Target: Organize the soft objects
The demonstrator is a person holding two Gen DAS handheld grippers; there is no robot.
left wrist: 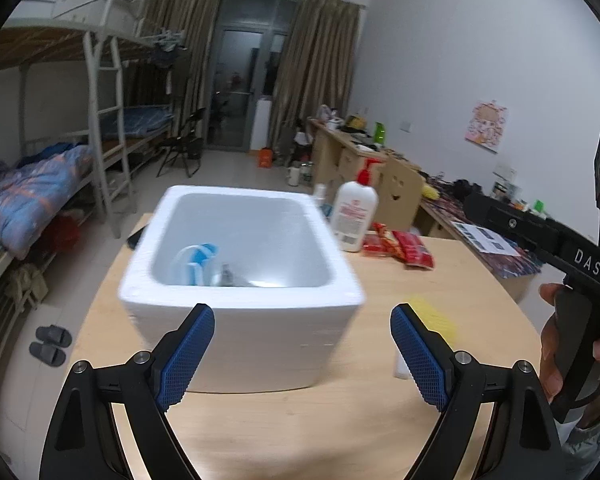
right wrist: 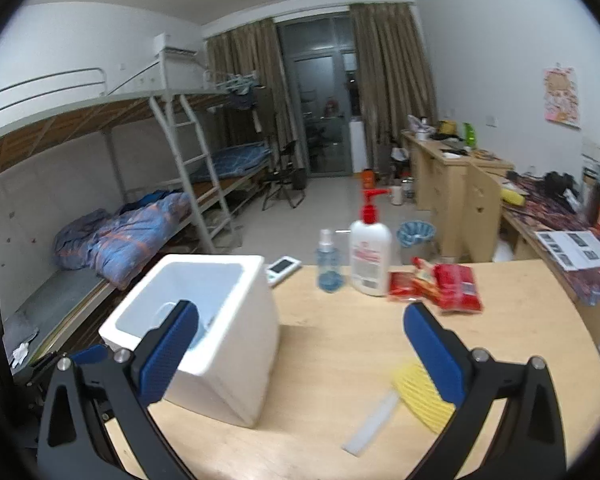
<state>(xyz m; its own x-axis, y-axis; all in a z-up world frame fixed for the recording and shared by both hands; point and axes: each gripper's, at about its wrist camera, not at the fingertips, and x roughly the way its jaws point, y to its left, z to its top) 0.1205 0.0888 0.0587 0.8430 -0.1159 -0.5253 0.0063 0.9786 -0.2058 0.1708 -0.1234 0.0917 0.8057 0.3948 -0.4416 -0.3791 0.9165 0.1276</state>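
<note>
A white foam box (left wrist: 240,312) stands on the wooden table (left wrist: 340,432); it also shows in the right wrist view (right wrist: 220,360). Inside it lie a blue-and-white soft item (left wrist: 196,260) and a grey item (left wrist: 228,276). A yellow ribbed soft piece (right wrist: 420,396) with a white strip (right wrist: 372,424) lies on the table right of the box; it shows blurred in the left wrist view (left wrist: 436,316). My left gripper (left wrist: 302,356) is open and empty in front of the box. My right gripper (right wrist: 300,356) is open and empty above the table, its right finger over the yellow piece.
A white pump bottle (right wrist: 370,256), a small clear spray bottle (right wrist: 328,268) and red snack packets (right wrist: 448,284) stand at the table's far side. A white remote (right wrist: 282,268) lies behind the box. Bunk beds stand left, desks right.
</note>
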